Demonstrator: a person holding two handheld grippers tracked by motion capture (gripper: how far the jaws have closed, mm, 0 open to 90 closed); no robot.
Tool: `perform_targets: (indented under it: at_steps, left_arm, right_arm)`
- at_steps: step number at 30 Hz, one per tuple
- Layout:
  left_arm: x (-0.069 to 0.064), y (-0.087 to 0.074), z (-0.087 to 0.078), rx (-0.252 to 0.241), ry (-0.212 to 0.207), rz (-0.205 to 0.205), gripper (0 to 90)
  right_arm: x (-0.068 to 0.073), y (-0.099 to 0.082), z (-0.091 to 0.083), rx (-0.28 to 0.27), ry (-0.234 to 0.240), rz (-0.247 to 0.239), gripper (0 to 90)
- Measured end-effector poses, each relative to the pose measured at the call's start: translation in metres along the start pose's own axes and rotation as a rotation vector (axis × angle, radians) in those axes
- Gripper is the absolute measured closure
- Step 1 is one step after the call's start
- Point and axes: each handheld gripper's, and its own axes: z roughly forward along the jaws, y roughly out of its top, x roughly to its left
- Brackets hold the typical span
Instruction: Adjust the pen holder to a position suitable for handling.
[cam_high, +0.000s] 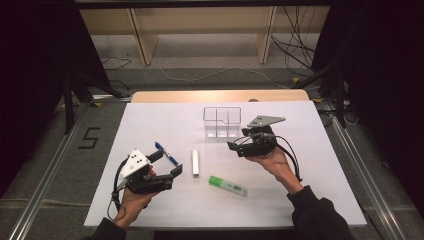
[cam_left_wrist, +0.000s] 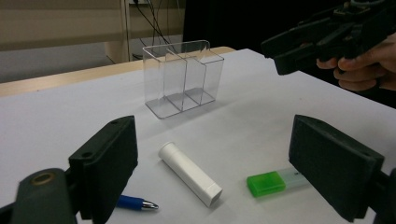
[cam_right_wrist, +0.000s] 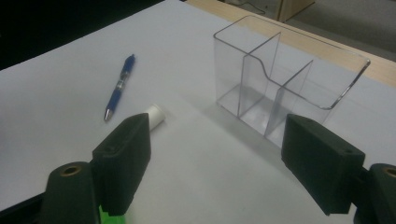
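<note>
Hiding most of white tube (cam_right_wrist: 154, 115), right gripper (cam_right_wrist: 215, 154) jaws released, left gripper (cam_left_wrist: 212, 163) likewise

A white rectangular tabletop (cam_high: 150, 200) with a pale wooden far edge (cam_high: 220, 95) is set on a grey carpeted floor (cam_high: 45, 165). Light wooden shelving legs (cam_high: 142, 42) are seen beyond it, with black cables (cam_high: 295, 47) trailed across the floor. A black numeral marking (cam_high: 89, 138) and silver metal rails (cam_high: 45, 182) are shown at the left; the surroundings are left dark.
</note>
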Motion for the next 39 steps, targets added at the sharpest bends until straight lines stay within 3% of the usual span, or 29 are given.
perform_targets:
  at_steps: [2,11,19,28,39]
  left_arm:
    - [0.003,0.001,0.002,0.009,-0.013,-0.02,15.1]
    - [0.012,0.007,0.007,0.047,0.008,-0.025,15.3]
    - [0.021,0.012,0.012,0.086,0.029,-0.017,15.3]
    - [0.031,0.016,0.031,0.244,-0.002,0.042,15.3]
    - [0.041,0.02,0.049,0.342,0.023,0.132,15.3]
  right_arm:
    - [0.003,-0.001,0.0,0.005,0.012,0.001,24.6]
    - [0.019,-0.008,-0.002,-0.022,0.062,-0.006,24.3]
    - [0.026,-0.016,-0.013,-0.042,0.071,-0.022,24.2]
    - [0.028,-0.025,-0.017,-0.034,0.083,-0.011,23.4]
    - [0.03,-0.034,-0.023,-0.032,0.095,-0.004,22.0]
